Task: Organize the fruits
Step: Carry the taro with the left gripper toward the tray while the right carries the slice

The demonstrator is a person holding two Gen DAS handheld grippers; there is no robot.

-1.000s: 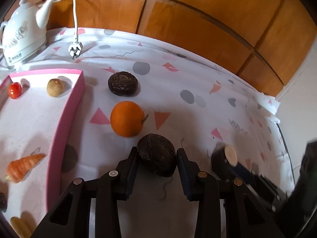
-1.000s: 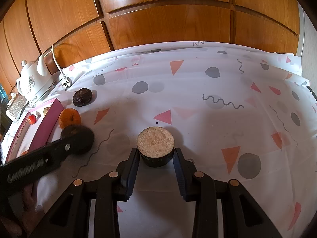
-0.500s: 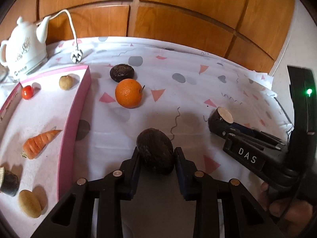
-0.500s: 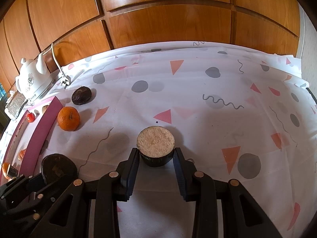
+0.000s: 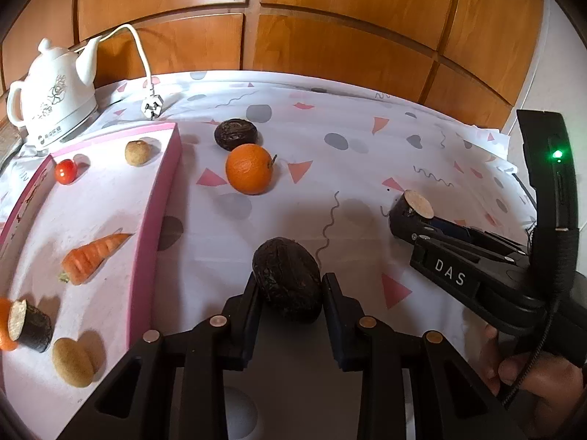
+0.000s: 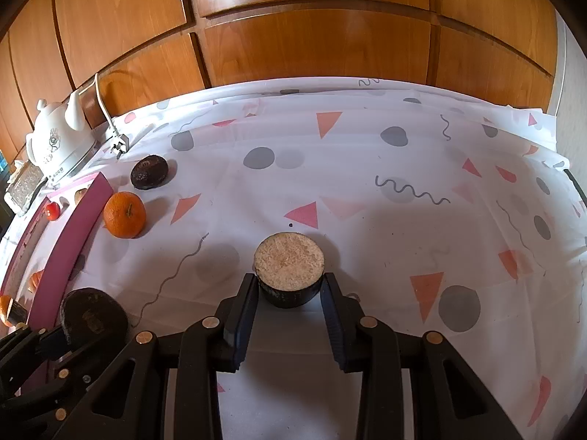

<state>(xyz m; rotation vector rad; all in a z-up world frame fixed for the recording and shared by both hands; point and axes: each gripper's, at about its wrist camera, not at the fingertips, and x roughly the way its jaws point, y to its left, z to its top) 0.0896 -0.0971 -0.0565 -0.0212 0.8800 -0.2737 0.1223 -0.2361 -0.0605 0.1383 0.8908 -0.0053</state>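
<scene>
My left gripper (image 5: 288, 289) is shut on a dark wrinkled fruit (image 5: 286, 278) and holds it above the patterned cloth; that fruit also shows in the right wrist view (image 6: 91, 317). My right gripper (image 6: 290, 289) is shut on a dark cut piece with a pale flat face (image 6: 289, 271), which also shows in the left wrist view (image 5: 416, 205). An orange (image 5: 249, 168) and a second dark fruit (image 5: 236, 134) lie on the cloth beside the pink-rimmed tray (image 5: 154, 227).
The tray holds a carrot (image 5: 91, 256), a small tomato (image 5: 65, 171), two brownish fruits (image 5: 137, 152), and a dark cut piece (image 5: 31, 324). A white kettle (image 5: 55, 99) with a cord and plug (image 5: 151, 106) stands at the back left. A wooden wall runs behind.
My left gripper has lifted the dark fruit off the cloth and drawn back from the orange. My right gripper holds still with the cut piece.
</scene>
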